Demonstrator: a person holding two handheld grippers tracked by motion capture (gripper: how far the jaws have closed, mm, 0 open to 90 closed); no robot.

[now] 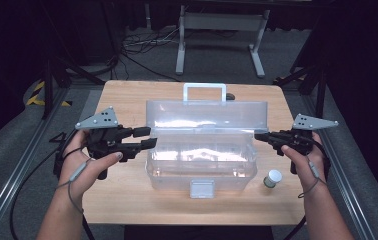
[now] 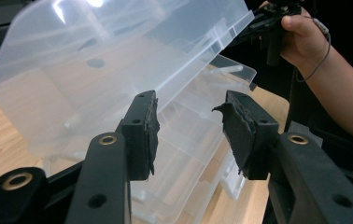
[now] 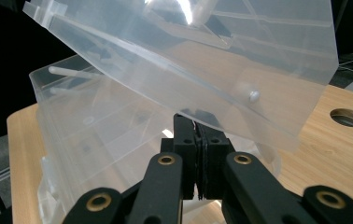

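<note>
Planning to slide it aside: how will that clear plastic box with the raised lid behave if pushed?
The clear plastic box looks thin-walled and nearly empty, so probably light and easy to slide on the table. Its raised lid may swing or shut.

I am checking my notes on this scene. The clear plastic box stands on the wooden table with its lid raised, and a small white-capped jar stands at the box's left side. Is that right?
Not quite. The high view shows the small white-capped jar at the right side of the clear plastic box, near the right hand. The rest holds: the box stands on the wooden table with its lid raised.
</note>
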